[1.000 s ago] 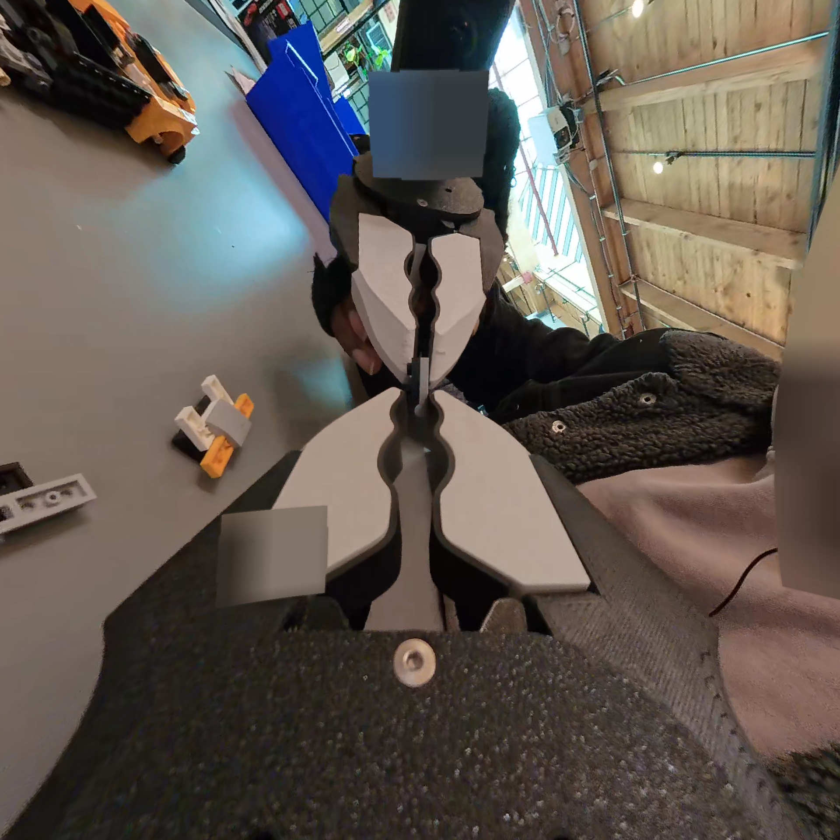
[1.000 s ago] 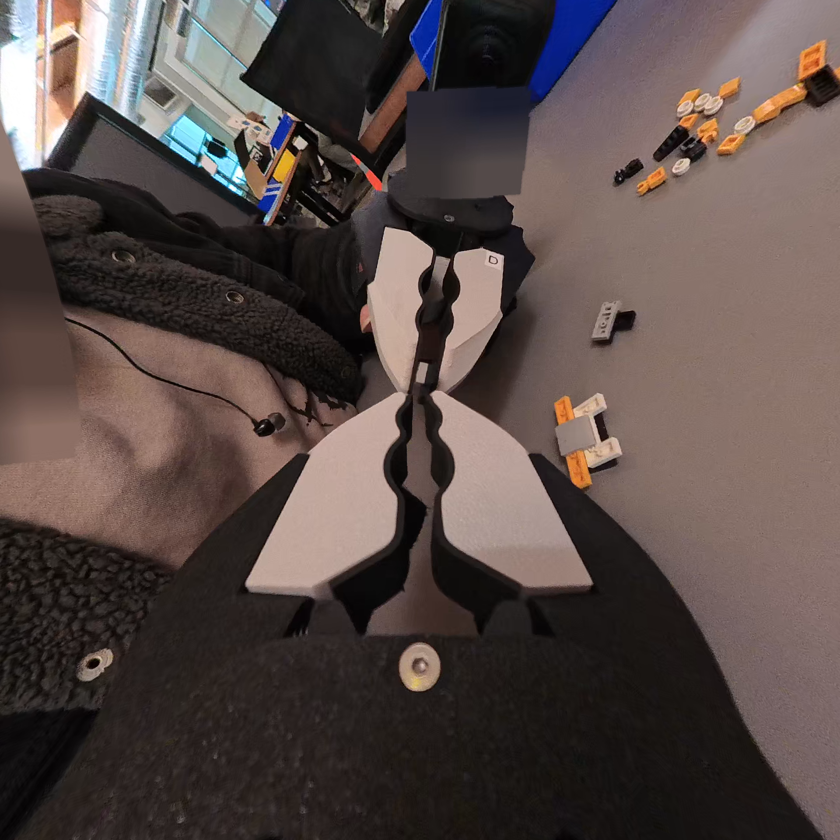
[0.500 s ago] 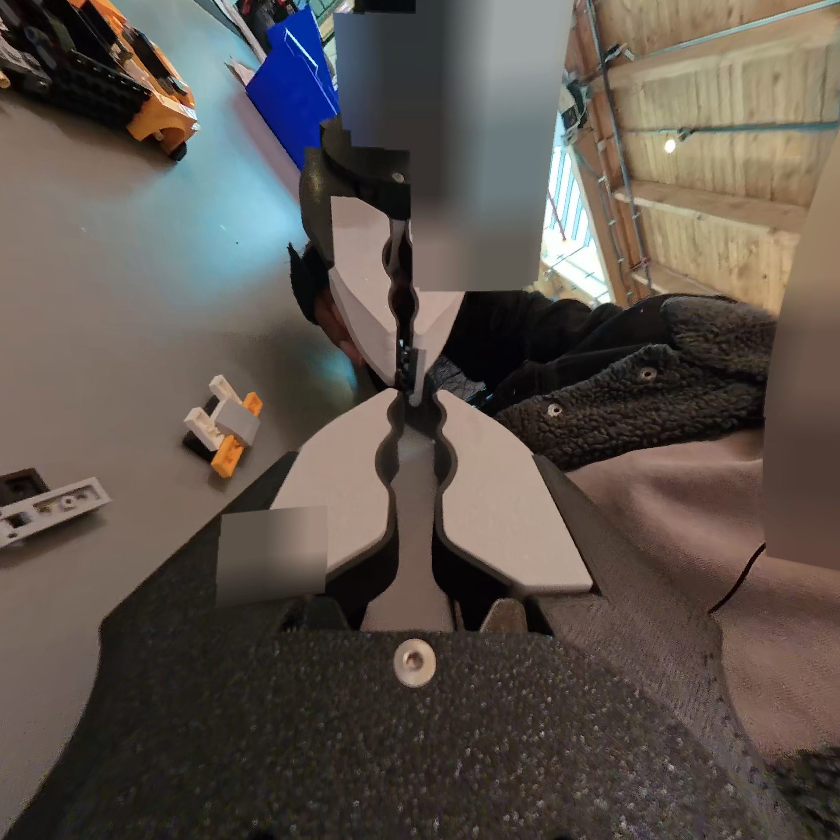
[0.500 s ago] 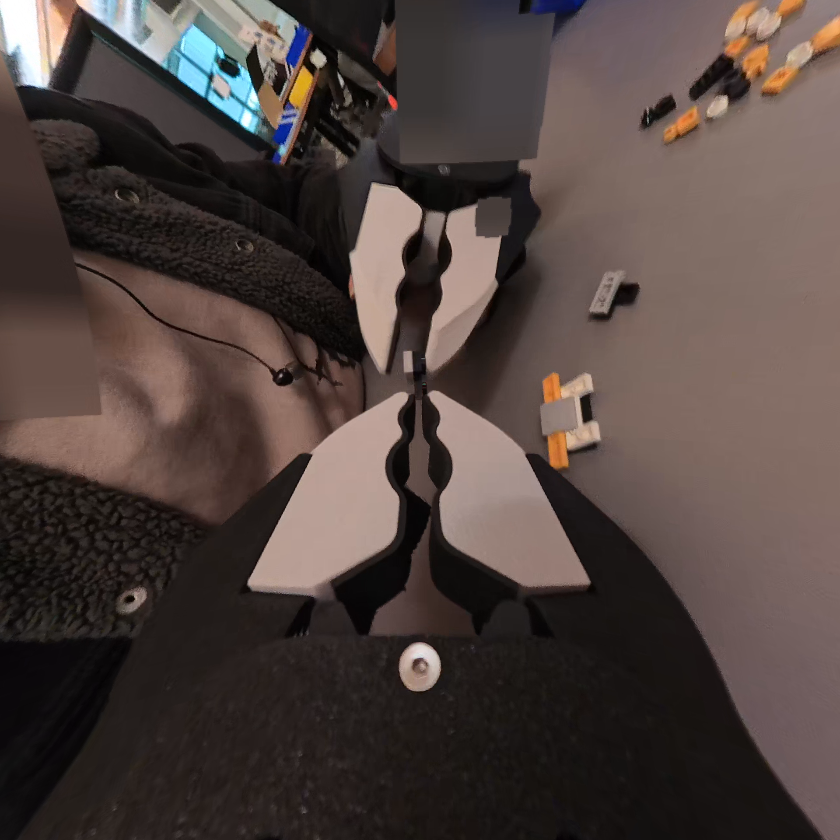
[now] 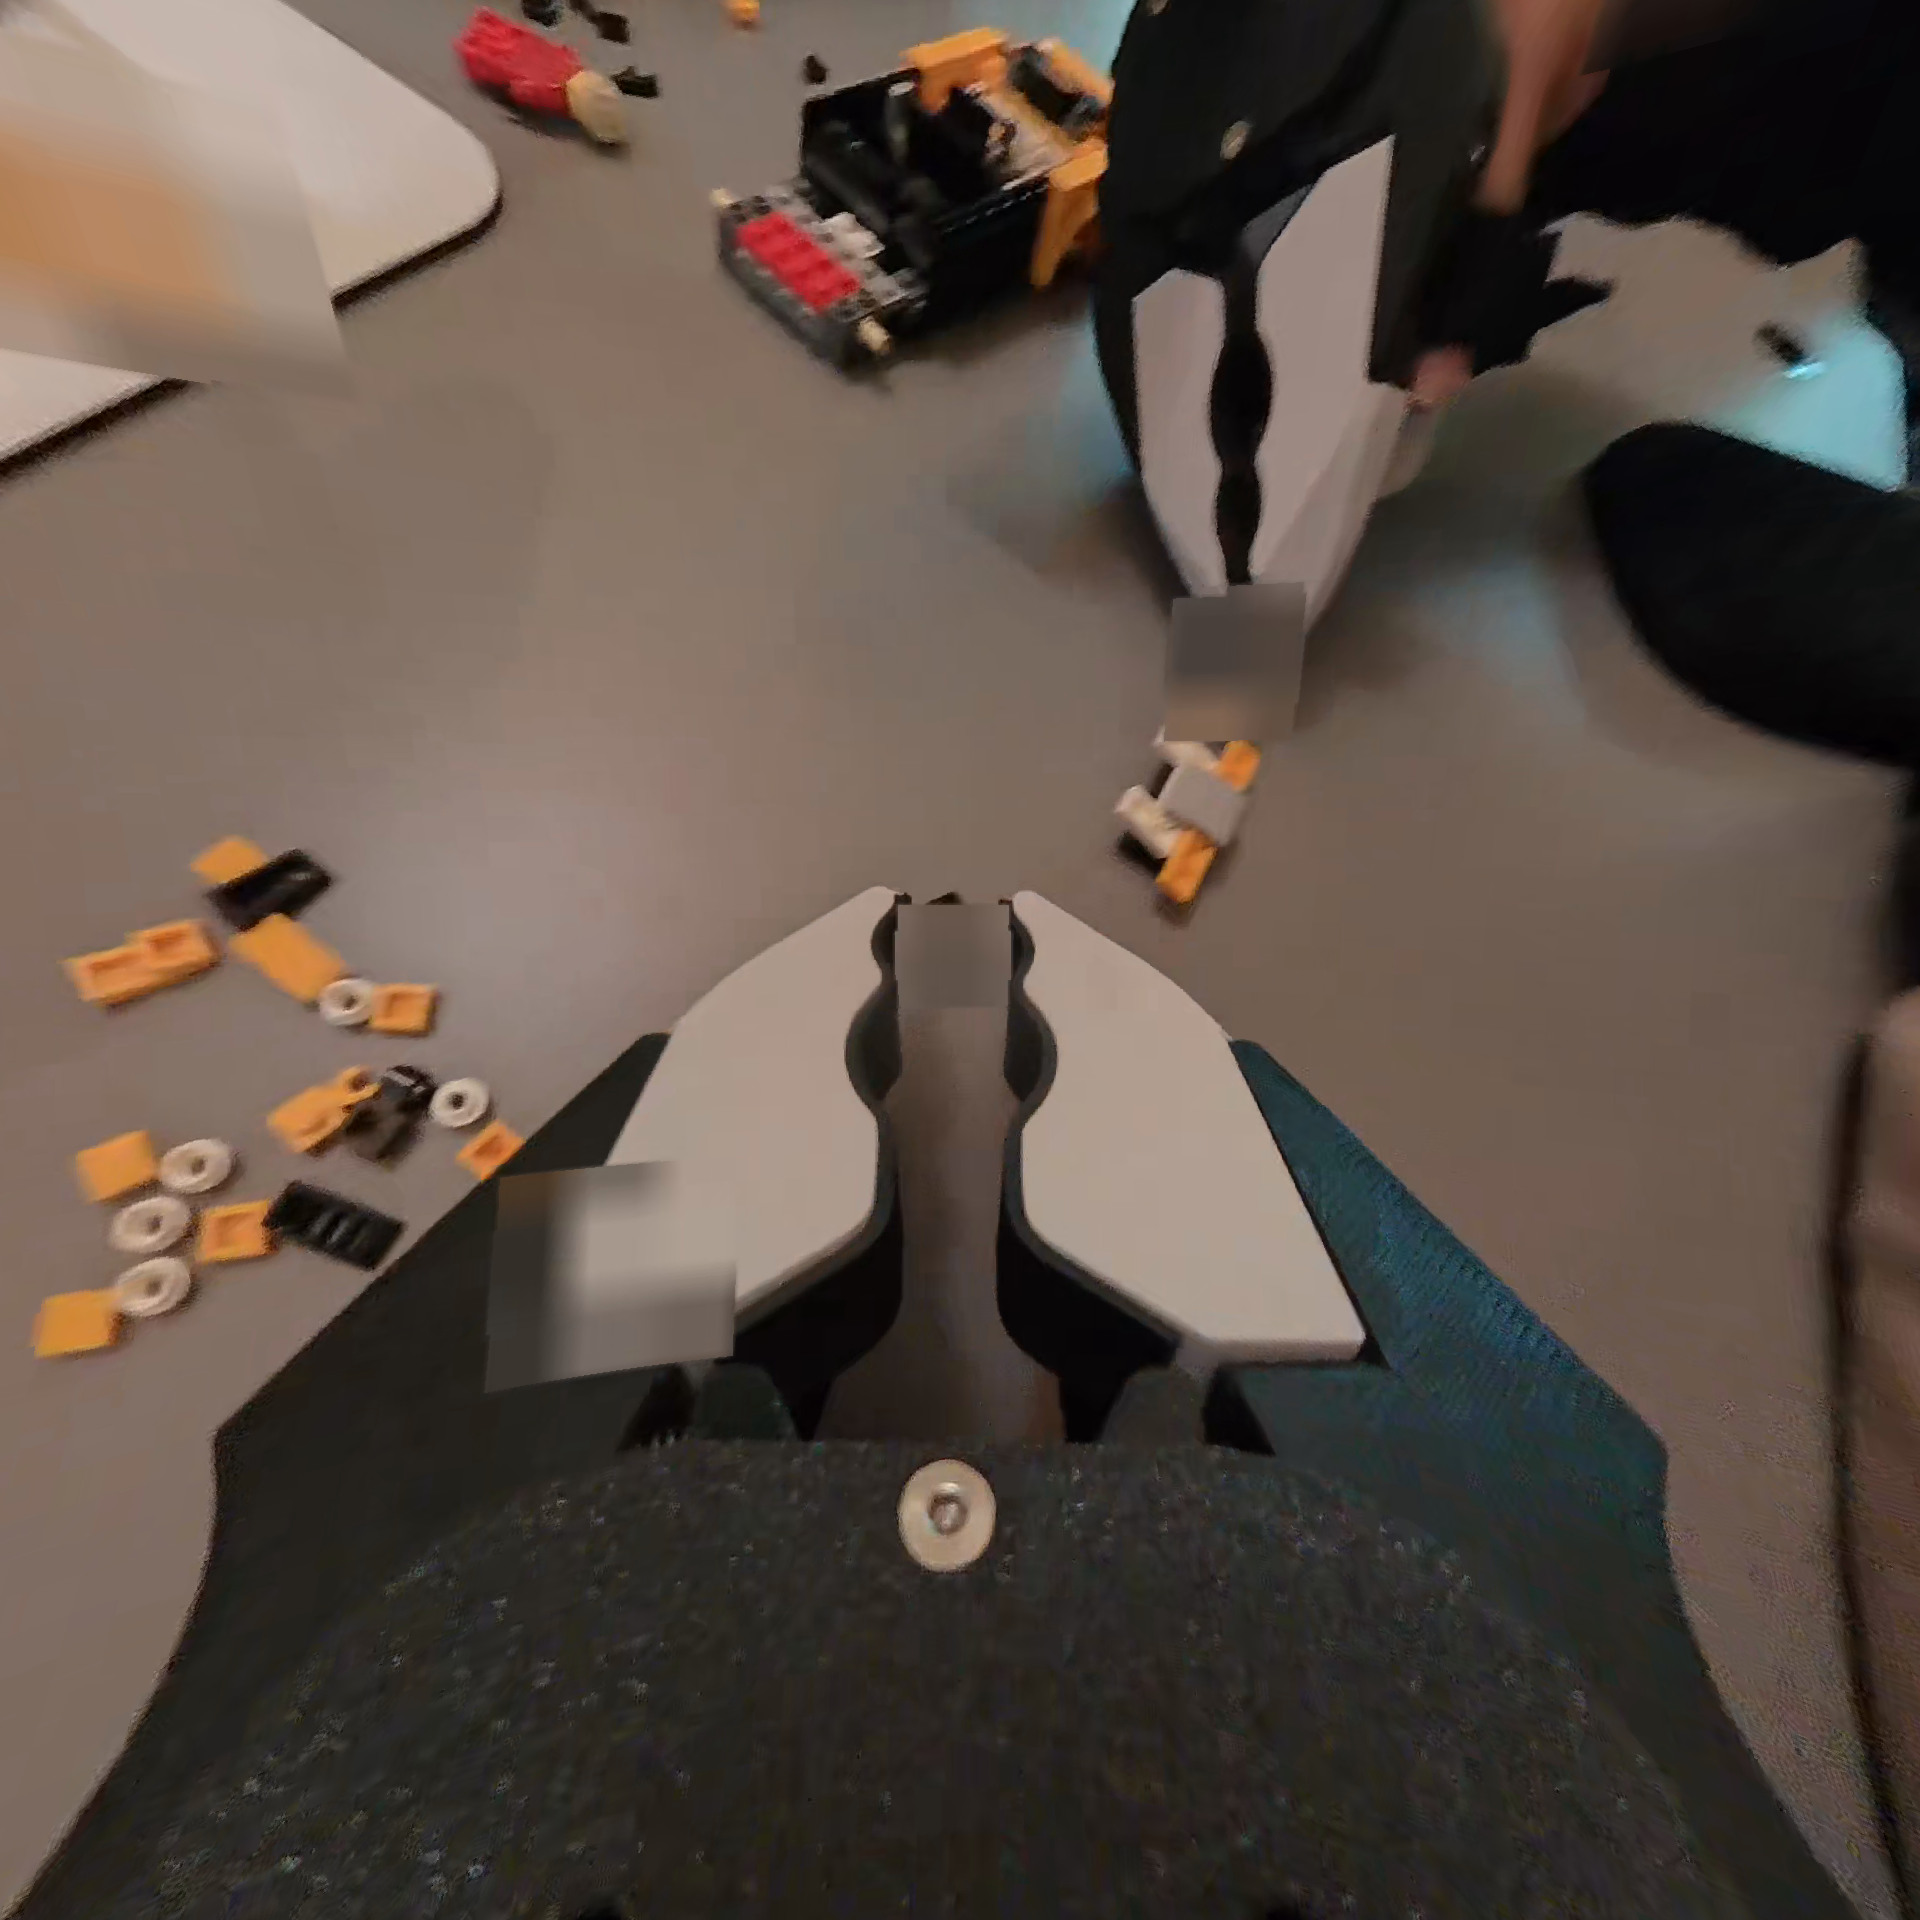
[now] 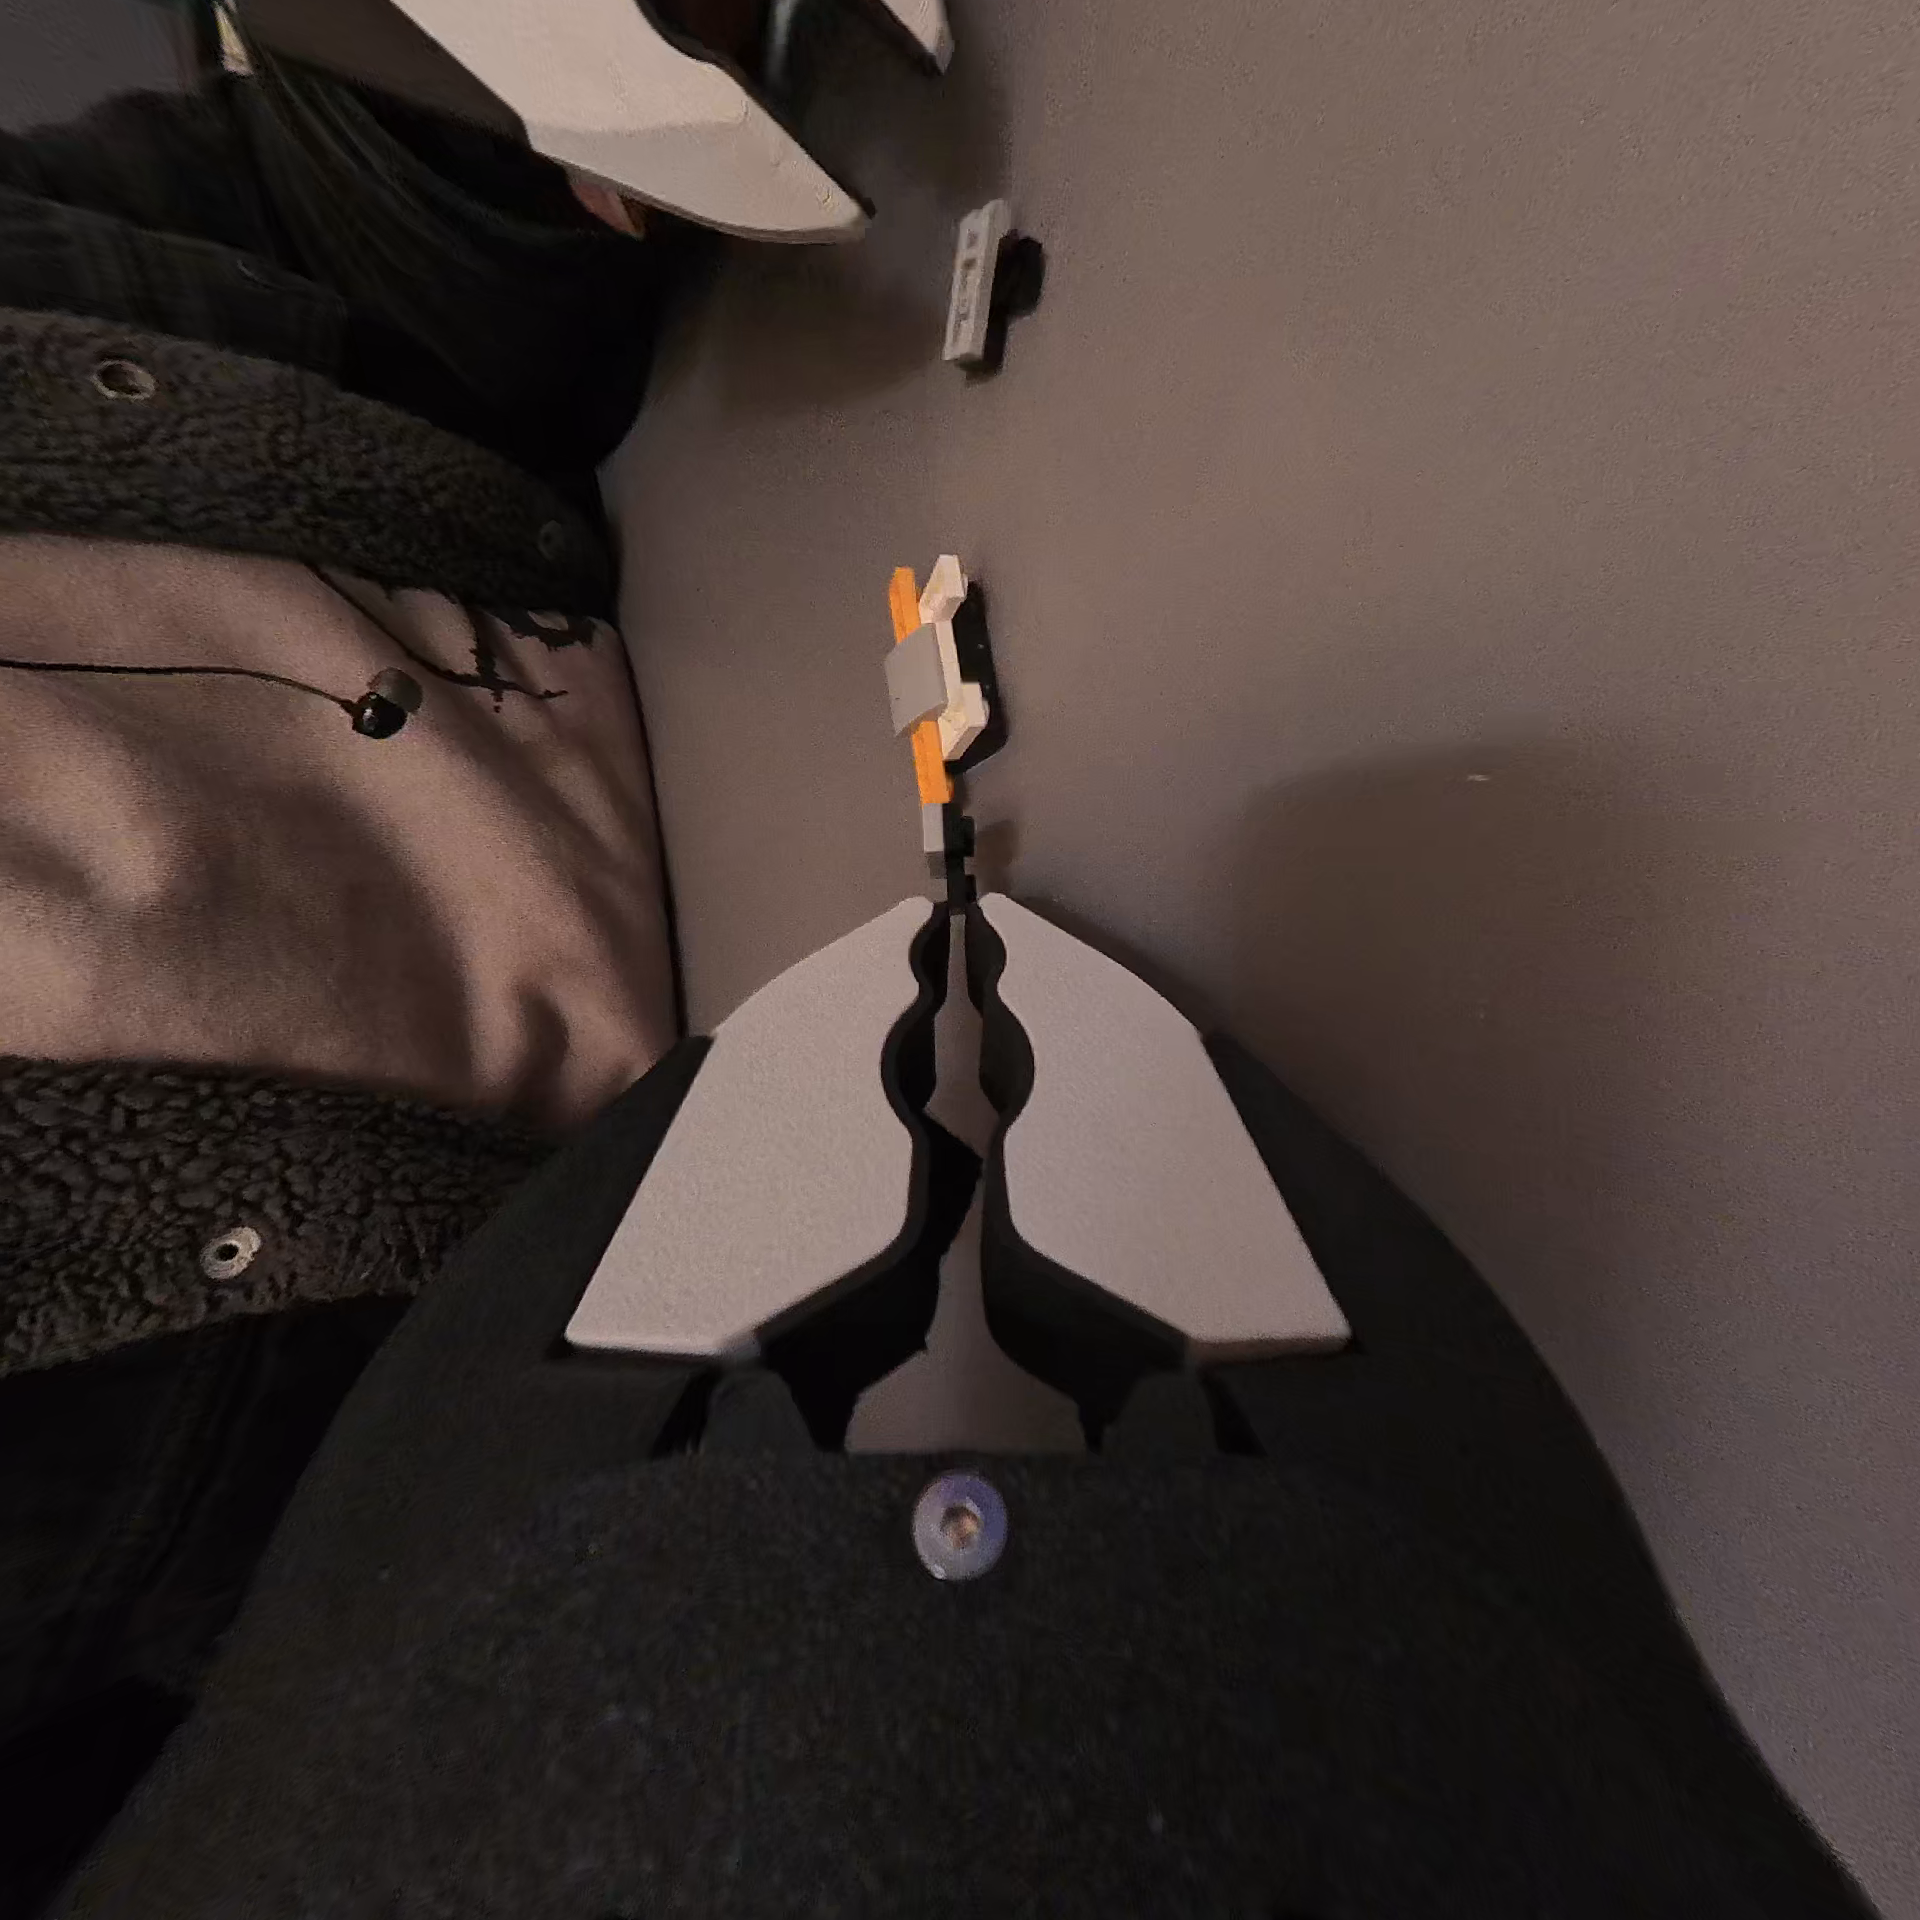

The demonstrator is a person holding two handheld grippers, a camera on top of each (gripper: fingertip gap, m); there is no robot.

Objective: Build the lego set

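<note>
Surface: grey tabletop [image 5: 644, 644], matte, carrying all parts; a white sheet [image 5: 343, 156] lies at its far left corner.
Left gripper [image 5: 954, 914]: jaws set narrowly apart over bare table; a blurred patch covers the gap at the tips, so whether anything sits between them cannot be told.
Right gripper [image 6: 956, 906]: jaws closed on a small grey-and-black lego piece [image 6: 943, 844], which projects forward from the tips, low over the table.
Small assembly [image 6: 935, 675]: orange, white, grey and black; lying on the table just beyond the held piece. Contact between the two cannot be confirmed.
Grey plate with black part [image 6: 985, 286]: on the table farther ahead, apart from the assembly.
Vehicle build [image 5: 935, 197]: black, orange and red, at the far side of the table.
Loose parts [image 5: 239, 1122]: orange tiles, white round pieces and black pieces scattered left of the left gripper.
Person: dark fleece jacket [image 6: 208, 478] along the table edge.
</note>
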